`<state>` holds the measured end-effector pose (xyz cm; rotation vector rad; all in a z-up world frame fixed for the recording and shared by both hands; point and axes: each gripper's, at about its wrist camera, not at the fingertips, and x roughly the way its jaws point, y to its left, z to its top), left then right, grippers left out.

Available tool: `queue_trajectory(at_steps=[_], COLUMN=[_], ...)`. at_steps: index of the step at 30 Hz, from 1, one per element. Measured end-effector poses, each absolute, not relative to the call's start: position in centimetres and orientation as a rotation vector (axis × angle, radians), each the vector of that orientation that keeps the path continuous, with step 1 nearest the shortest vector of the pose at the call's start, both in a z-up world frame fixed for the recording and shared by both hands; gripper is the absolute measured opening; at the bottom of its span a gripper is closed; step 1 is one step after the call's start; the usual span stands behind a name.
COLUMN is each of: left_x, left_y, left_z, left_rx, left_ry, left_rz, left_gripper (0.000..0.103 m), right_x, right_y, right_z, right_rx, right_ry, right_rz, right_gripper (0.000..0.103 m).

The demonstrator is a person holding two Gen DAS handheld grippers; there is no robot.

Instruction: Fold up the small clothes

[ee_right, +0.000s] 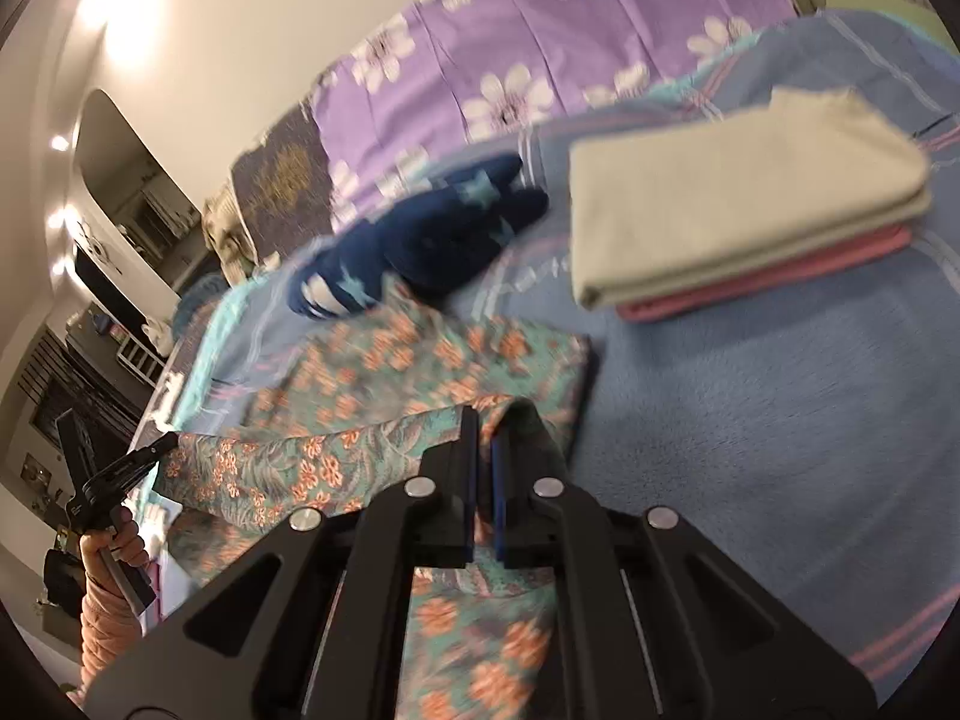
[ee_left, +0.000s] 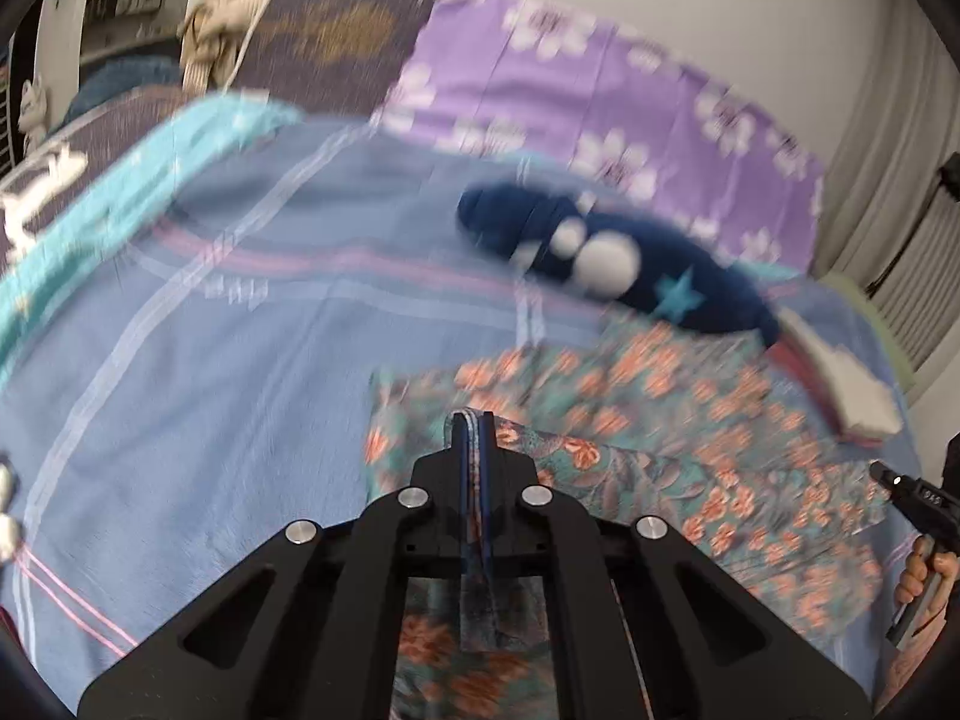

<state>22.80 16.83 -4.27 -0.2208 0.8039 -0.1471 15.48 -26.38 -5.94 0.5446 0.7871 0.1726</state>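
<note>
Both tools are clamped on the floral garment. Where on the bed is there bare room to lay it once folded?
Bare blue striped bedspread lies left of the teal floral garment, toward the turquoise blanket. A second bare patch lies between the garment and the folded beige-and-pink stack. The far side is crowded by the navy star-print garment.

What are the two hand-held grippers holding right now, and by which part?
Both grip the floral garment. The left hand-held gripper and the right hand-held gripper are each shut on a lifted edge of it.
</note>
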Motion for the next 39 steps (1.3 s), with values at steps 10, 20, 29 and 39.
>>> queue_trajectory(at_steps=[10, 20, 29, 39], left_x=[21.0, 11.1, 11.3, 8.1], left_y=[18.4, 21.2, 17.4, 20.1], left_z=[-6.2, -6.6, -7.4, -4.7], left_rx=[-0.213, -0.143, 0.037, 0.047], left_ry=[0.83, 0.834, 0.808, 0.712], left_rz=[-0.144, -0.232, -0.309, -0.272], left_gripper=[0.029, 0.038, 0.007, 0.0], right_x=[12.4, 2.9, 3.0, 2.1], right_y=[-27.8, -25.8, -21.1, -24.5], right_z=[-6.9, -7.0, -7.4, -5.4], right_rx=[0.585, 0.391, 0.251, 0.374], right_ry=[0.814, 0.874, 0.885, 0.821], right_rz=[0.195, 0.23, 0.289, 0.189], right_gripper=[0.03, 0.044, 0.036, 0.005])
